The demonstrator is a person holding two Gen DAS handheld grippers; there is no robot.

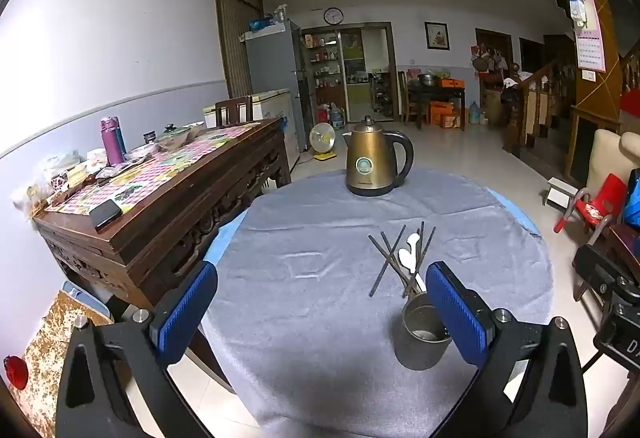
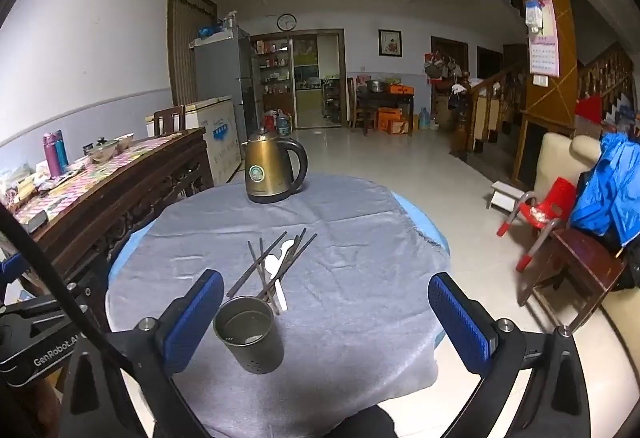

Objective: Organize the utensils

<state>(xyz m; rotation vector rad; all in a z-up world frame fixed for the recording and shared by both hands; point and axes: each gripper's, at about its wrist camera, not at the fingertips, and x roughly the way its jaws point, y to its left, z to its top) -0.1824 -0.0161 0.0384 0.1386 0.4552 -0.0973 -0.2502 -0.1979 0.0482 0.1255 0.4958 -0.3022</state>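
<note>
Utensils untouched, so task looked at start: both tongs, left [image 1: 320, 314] & right [image 2: 326, 322], hung wide open, empty, w/ round grey metal holder cup [image 2: 249, 334] upright between them. Dark slim chopsticks [image 2: 272, 266] & white plastic spoons [image 2: 276, 272] lay crisscrossed on grey-cloth surface [image 2: 360, 278] just beyond cup. Next prob. needs pinching one chopstick.

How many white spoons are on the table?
2. Both white spoons lie in the chopsticks pile just beyond the metal cup, one farther back. Others may hide underneath.
</note>
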